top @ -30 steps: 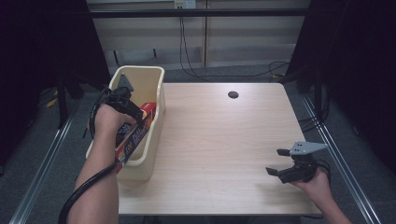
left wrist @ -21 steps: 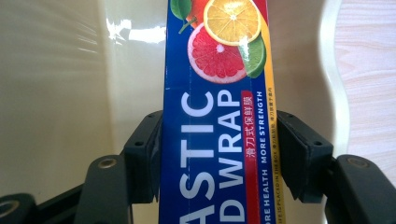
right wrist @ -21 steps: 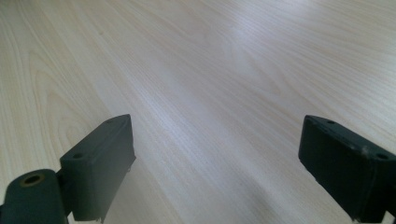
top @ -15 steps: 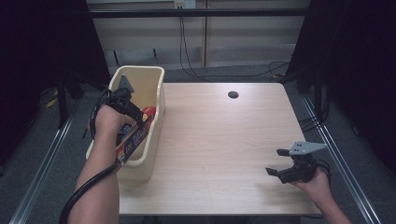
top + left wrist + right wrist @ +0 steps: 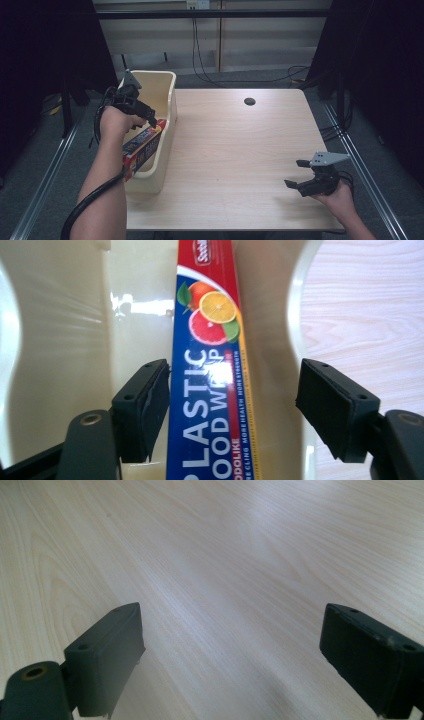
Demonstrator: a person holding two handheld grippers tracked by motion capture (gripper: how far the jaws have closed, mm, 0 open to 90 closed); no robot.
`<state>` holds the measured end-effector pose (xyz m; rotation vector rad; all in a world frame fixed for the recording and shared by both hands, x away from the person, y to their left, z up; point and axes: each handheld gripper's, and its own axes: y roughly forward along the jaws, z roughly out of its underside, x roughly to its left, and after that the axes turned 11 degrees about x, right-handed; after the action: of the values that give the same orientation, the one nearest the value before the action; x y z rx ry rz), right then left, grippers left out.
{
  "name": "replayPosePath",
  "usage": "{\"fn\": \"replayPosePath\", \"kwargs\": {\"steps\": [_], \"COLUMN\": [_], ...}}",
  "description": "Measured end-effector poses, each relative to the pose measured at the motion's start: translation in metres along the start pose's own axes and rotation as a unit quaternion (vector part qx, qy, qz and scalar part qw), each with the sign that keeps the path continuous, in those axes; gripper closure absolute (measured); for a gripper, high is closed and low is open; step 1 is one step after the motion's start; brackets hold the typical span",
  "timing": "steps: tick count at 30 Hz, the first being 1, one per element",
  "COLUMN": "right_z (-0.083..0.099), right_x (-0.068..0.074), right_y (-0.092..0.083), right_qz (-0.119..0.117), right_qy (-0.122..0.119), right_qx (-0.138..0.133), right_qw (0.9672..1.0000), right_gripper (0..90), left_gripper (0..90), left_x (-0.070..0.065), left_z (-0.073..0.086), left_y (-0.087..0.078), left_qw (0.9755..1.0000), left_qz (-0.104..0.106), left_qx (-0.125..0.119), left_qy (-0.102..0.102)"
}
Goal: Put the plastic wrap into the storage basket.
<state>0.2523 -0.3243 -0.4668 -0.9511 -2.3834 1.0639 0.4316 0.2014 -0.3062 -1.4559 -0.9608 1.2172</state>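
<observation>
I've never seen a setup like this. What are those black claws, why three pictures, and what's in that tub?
A person holds a hand-held clamp in each hand. The high view looks down on the wooden table; each gripper view rides on one clamp.

The left gripper hangs over a cream bin with a plastic wrap box between its jaws. They have just been opening, and the right-hand pad stands clear of the box, so it is released. The right gripper rests open over bare table.

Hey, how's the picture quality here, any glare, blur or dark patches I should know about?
High view: table evenly lit, surroundings nearly black. Left gripper view: bright glare on the bin wall and rim, sheen on the plastic wrap box, print still readable. Right gripper view: soft sheen across the wood, the near jaws slightly soft.
</observation>
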Motion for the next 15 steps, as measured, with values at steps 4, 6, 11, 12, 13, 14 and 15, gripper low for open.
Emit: {"fn": "replayPosePath", "kwargs": {"steps": [4,6,11,12,13,14,15], "right_z": [0.000,0.000,-0.001,-0.001,-0.001,-0.001,-0.001], "right_x": [0.000,0.000,0.000,0.000,0.001,0.001,0.001], "right_y": [0.000,0.000,-0.002,-0.002,-0.002,-0.003,-0.003], "right_qz": [-0.001,0.001,0.001,0.002,0.004,0.003,0.004], "right_qy": [0.004,0.001,0.004,0.004,0.004,0.003,0.003], "right_qx": [-0.001,0.002,-0.003,-0.004,-0.005,-0.005,-0.005], "right_qw": [1.0000,1.0000,1.0000,1.0000,1.0000,1.0000,1.0000], "right_gripper": [10.2,10.1,10.1,10.1,10.2,10.2,10.2], "left_gripper": [26.9,25.7,24.6,24.3,23.9,23.5,23.4], "left_x": [-0.006,-0.012,-0.025,-0.028,-0.031,-0.034,-0.037], "left_z": [0.000,-0.001,-0.001,-0.001,-0.001,-0.001,-0.002], "left_y": [-0.007,-0.010,-0.014,-0.015,-0.016,-0.016,-0.016], "left_qw": [0.9998,0.9994,0.9982,0.9979,0.9974,0.9971,0.9969], "left_qz": [0.008,0.009,0.021,0.020,0.021,0.023,0.025], "left_qx": [-0.017,-0.024,-0.032,-0.035,-0.038,-0.039,-0.040], "left_qy": [0.012,0.024,0.046,0.050,0.057,0.061,0.063]}}
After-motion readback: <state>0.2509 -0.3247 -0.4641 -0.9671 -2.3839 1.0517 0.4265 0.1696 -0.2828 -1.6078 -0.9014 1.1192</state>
